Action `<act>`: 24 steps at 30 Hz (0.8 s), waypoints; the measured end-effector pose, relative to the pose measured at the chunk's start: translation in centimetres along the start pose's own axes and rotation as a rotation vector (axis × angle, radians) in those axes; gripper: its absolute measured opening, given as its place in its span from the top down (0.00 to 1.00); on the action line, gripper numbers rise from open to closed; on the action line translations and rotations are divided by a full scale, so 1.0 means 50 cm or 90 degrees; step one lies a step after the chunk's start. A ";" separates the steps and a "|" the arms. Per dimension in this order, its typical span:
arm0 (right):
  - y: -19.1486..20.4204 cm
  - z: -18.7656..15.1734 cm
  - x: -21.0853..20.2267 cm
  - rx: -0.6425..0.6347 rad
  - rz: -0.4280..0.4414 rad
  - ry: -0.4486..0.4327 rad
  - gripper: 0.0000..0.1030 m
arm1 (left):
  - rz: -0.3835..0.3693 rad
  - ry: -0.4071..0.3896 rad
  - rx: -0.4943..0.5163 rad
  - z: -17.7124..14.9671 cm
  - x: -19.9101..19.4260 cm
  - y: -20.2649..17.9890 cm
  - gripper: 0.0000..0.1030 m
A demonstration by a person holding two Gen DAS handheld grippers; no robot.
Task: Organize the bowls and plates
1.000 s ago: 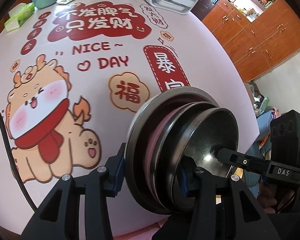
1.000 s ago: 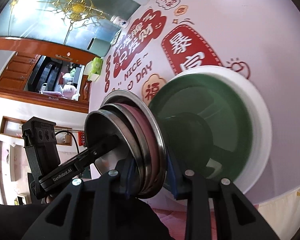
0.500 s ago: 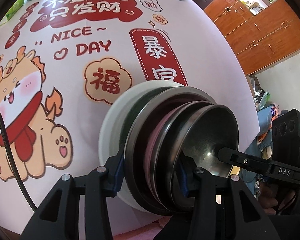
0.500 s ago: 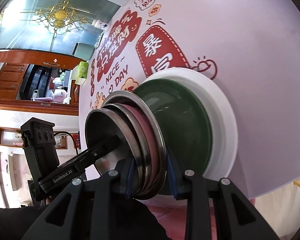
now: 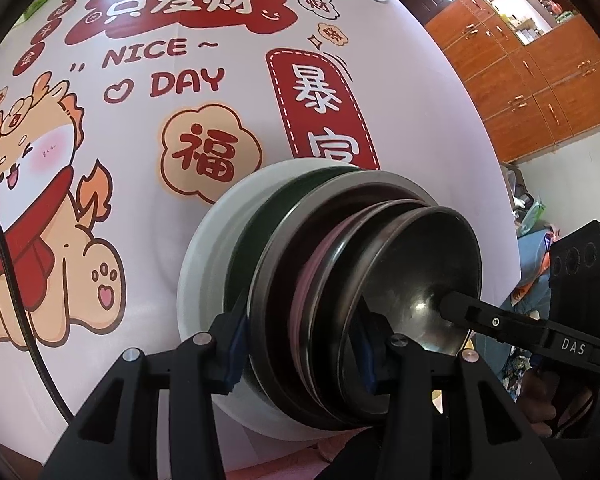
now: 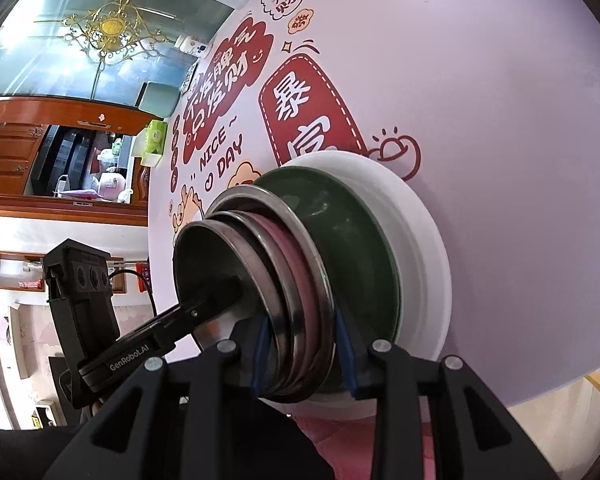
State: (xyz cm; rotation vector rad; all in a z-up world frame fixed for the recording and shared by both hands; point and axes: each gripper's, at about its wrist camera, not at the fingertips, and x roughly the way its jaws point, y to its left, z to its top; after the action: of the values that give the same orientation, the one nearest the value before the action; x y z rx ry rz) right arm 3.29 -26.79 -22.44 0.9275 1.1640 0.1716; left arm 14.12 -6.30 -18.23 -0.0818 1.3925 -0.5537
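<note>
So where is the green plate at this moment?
The green plate lies on the white plate at the table's near edge, directly under the metal bowl stack both grippers hold, just below the red banner print.

You get bright, even daylight in both views, with soft shadows only. Expect strong fisheye bending and a black vignette around the whole rim. A small glare spot sits inside the steel bowl [image 5: 416,276] at 4 o'clock. The tabletop [image 6: 480,80] print stays sharp; close foreground parts look slightly soft.
</note>
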 end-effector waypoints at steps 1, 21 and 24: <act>0.000 0.001 -0.001 0.002 0.000 -0.004 0.70 | 0.003 -0.005 0.001 0.000 -0.002 -0.001 0.59; 0.031 -0.060 -0.069 0.052 -0.027 -0.200 0.51 | -0.003 -0.145 0.096 -0.035 -0.158 -0.010 0.45; 0.045 -0.077 -0.084 0.042 -0.045 -0.230 0.44 | 0.000 -0.166 0.102 -0.058 -0.183 -0.003 0.43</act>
State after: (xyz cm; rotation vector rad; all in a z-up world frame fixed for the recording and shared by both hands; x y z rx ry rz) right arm -0.98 -25.66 -18.19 0.9296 0.8683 -0.0901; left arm 10.67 -1.87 -10.43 -0.0239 1.0911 -0.6285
